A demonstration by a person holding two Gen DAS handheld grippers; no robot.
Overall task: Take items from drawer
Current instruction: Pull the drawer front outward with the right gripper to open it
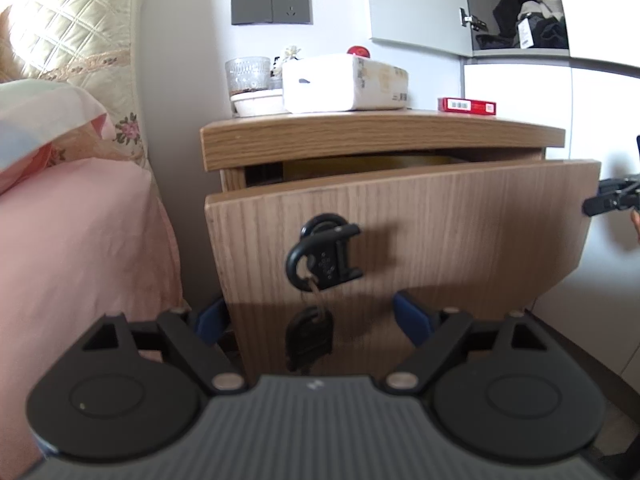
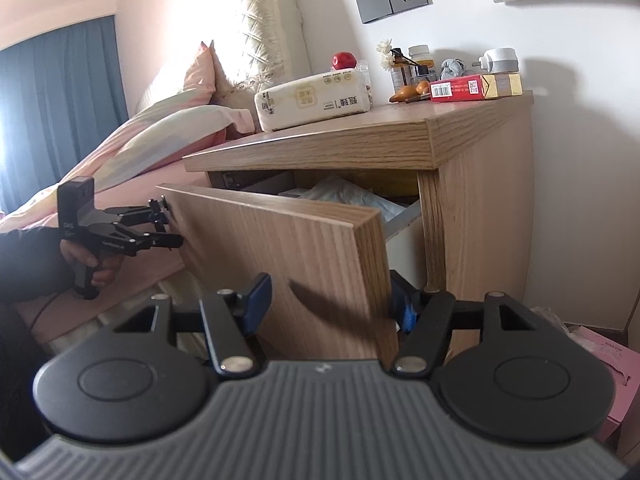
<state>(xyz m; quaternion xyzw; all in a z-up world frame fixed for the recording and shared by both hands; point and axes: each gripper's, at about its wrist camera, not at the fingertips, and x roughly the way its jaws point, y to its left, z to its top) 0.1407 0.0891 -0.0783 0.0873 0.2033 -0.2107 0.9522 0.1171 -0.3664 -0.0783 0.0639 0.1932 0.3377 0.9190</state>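
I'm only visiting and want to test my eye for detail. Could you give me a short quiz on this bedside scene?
1. True or false: the drawer is fully shut.
2. What hangs on the drawer's front? A. keys B. a towel C. a mug
3. What colour is the flat box with the barcode on the cabinet top?

Key: 1. False, it is pulled partly out. 2. A. 3. Red.

Left wrist: we face the drawer (image 1: 400,224) front squarely, close. Right wrist: we view its right corner obliquely (both share the nightstand (image 2: 360,140)).
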